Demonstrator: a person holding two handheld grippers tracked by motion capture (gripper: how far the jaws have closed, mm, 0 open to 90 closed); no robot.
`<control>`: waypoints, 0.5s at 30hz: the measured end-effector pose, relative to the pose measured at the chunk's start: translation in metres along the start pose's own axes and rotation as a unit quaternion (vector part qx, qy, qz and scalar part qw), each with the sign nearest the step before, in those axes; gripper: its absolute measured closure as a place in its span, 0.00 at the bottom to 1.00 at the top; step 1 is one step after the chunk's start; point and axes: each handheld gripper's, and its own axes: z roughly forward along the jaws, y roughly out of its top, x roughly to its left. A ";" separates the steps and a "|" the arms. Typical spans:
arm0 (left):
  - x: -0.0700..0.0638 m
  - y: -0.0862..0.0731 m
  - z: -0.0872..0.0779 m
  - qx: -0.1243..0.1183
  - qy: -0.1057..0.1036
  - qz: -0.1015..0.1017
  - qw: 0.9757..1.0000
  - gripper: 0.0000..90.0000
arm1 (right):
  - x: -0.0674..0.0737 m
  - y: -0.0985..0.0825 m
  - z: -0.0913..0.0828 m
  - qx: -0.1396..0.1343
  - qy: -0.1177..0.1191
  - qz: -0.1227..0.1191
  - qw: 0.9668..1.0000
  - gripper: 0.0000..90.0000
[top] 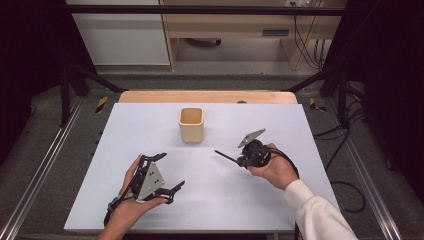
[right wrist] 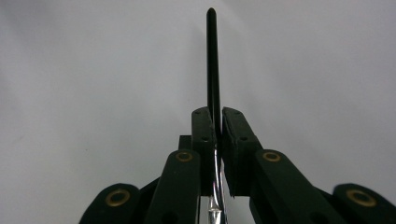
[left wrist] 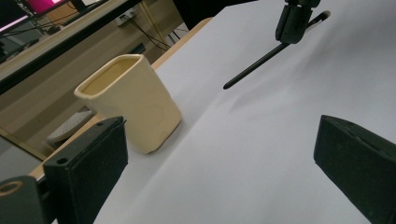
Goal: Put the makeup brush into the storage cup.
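Cream sleeve (top: 320, 220), black hand-held gripper (top: 167, 172), grey three-cornered plate (top: 150, 181), brass-ringed screws (right wrist: 117, 197)

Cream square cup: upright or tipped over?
Upright. The cream square cup stands on its base on the white table, its open mouth facing up.

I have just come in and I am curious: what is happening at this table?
A person works at a white table with a gripper in each hand. The right gripper is shut on a thin black pen, pointing toward the cream cup upright further back. The left gripper is open and holds nothing.
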 end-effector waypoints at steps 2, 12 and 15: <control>-0.001 0.007 0.004 0.004 -0.003 0.015 1.000 0.03 | 0.000 0.001 -0.003 0.004 0.000 -0.009 1.000 0.93; -0.006 0.035 0.027 0.009 -0.022 0.083 0.996 0.03 | 0.007 0.017 -0.020 0.015 0.008 -0.030 0.999 0.93; -0.007 0.037 0.031 0.006 -0.022 0.090 0.996 0.03 | 0.011 0.025 -0.023 0.019 0.012 -0.036 0.999 0.93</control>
